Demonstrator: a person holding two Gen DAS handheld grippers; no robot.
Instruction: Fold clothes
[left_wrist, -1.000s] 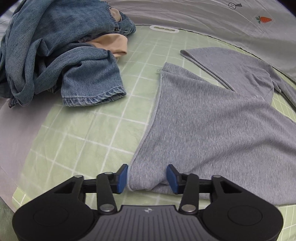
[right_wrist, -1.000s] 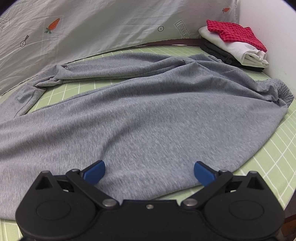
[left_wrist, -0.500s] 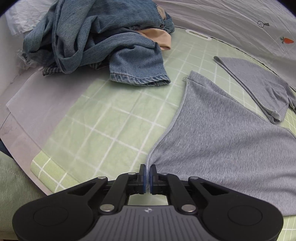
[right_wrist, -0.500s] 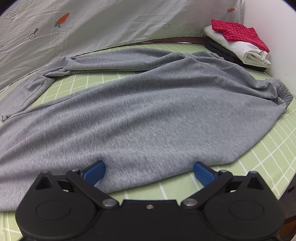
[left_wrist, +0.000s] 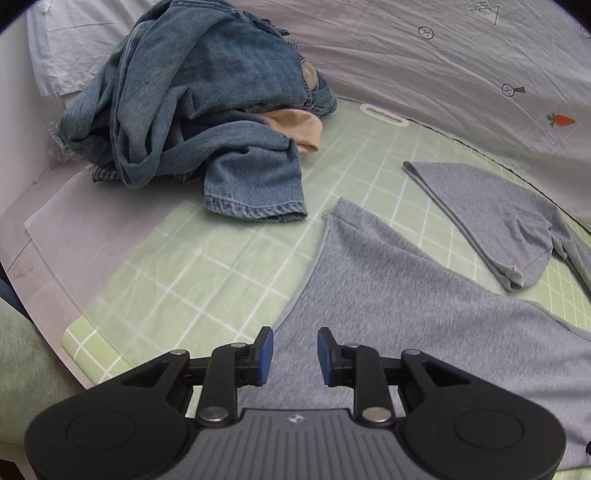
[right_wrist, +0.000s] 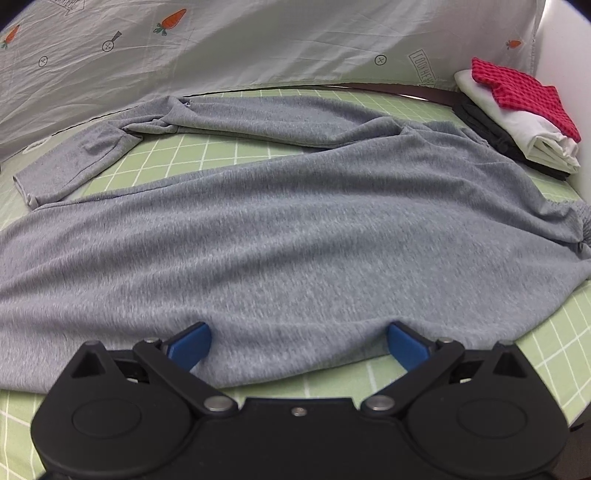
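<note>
Opening left gripper (left_wrist: 294, 356) over gray garment (left_wrist: 424, 295)

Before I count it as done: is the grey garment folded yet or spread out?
Spread out. The grey garment lies flat and long across the green grid mat, with one narrow part stretched along its far side.

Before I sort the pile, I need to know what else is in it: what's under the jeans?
Under the jeans, a beige garment pokes out on the right and a checked fabric edge on the left. The denim covers the rest of both, and anything deeper.
</note>
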